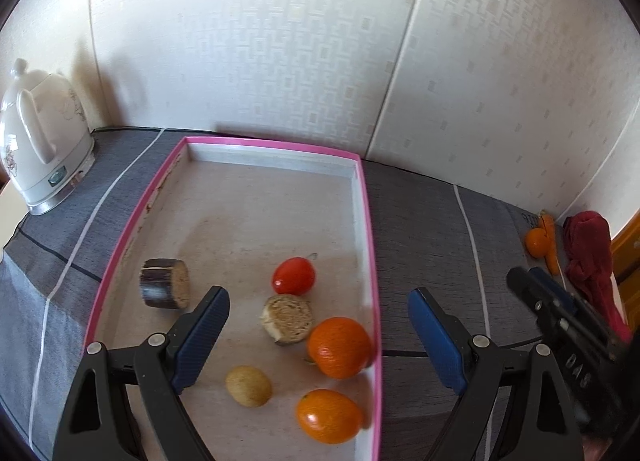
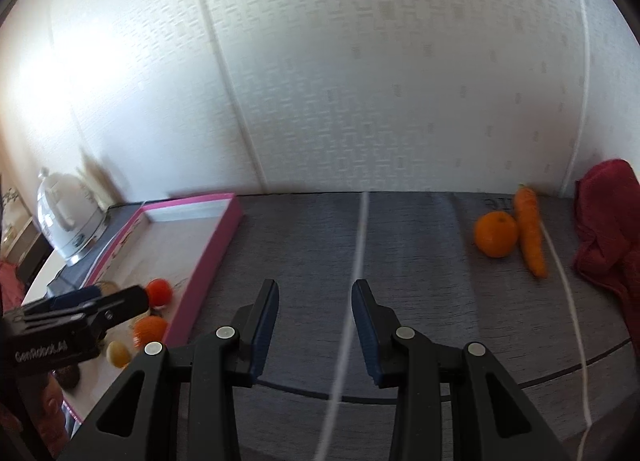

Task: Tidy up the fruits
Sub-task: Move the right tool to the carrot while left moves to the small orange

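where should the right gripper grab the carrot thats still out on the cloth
Grip the carrot across its thick upper half, coming from above. It lies flat, an orange sits against its left side near the top, so close the open right gripper just below that contact.

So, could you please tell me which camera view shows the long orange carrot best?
The right wrist view: the long orange carrot lies whole and unobstructed beside a round orange. The left wrist view shows it tiny at the far right edge, partly hidden behind that orange.
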`<move>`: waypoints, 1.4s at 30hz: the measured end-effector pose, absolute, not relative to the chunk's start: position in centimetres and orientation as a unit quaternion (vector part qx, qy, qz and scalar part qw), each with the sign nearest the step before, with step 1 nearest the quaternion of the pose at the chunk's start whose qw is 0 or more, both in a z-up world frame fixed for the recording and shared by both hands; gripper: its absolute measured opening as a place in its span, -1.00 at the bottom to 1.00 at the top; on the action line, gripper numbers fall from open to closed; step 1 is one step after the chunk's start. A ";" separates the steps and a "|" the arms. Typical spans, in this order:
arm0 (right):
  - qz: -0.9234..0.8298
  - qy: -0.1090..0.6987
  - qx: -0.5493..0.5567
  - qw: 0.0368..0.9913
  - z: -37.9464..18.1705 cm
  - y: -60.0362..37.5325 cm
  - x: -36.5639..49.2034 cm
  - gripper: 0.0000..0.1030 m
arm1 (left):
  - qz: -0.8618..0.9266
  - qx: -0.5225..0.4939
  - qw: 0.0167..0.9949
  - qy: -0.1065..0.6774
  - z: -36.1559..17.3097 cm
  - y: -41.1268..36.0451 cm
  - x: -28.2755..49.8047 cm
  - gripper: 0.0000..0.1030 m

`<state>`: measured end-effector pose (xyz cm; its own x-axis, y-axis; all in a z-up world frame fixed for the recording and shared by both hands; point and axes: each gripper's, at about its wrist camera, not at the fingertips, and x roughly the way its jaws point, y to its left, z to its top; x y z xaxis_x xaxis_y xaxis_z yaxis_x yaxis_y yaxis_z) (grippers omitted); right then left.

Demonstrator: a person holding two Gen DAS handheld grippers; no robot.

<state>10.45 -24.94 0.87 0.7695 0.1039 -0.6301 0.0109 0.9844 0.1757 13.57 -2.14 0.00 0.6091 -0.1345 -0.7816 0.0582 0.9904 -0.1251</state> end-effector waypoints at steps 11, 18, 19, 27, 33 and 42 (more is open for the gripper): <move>-0.061 0.363 0.128 0.921 0.7 -32.3 10.9 -0.25 | -0.105 0.009 0.895 0.433 -0.5 -6.7 12.8 0.83; -0.093 0.361 0.138 0.918 0.4 -35.2 10.9 -0.25 | -0.136 0.028 0.891 0.433 -1.1 -9.0 12.5 0.85; -0.098 0.359 0.137 0.918 0.5 -35.7 10.9 -0.24 | -0.140 0.034 0.891 0.431 -1.2 -9.4 12.3 0.87; -0.134 0.341 0.141 0.920 0.5 -39.2 13.1 -0.05 | -0.156 0.053 0.887 0.431 -2.0 -10.5 11.4 0.89; -0.148 0.347 0.180 0.908 -0.6 -42.0 15.1 -0.06 | -0.160 0.042 0.890 0.425 -2.1 -10.7 10.8 0.90; -0.128 0.367 0.212 0.897 -2.5 -44.1 18.4 -0.19 | -0.179 0.051 0.900 0.395 -1.5 -11.9 9.3 0.91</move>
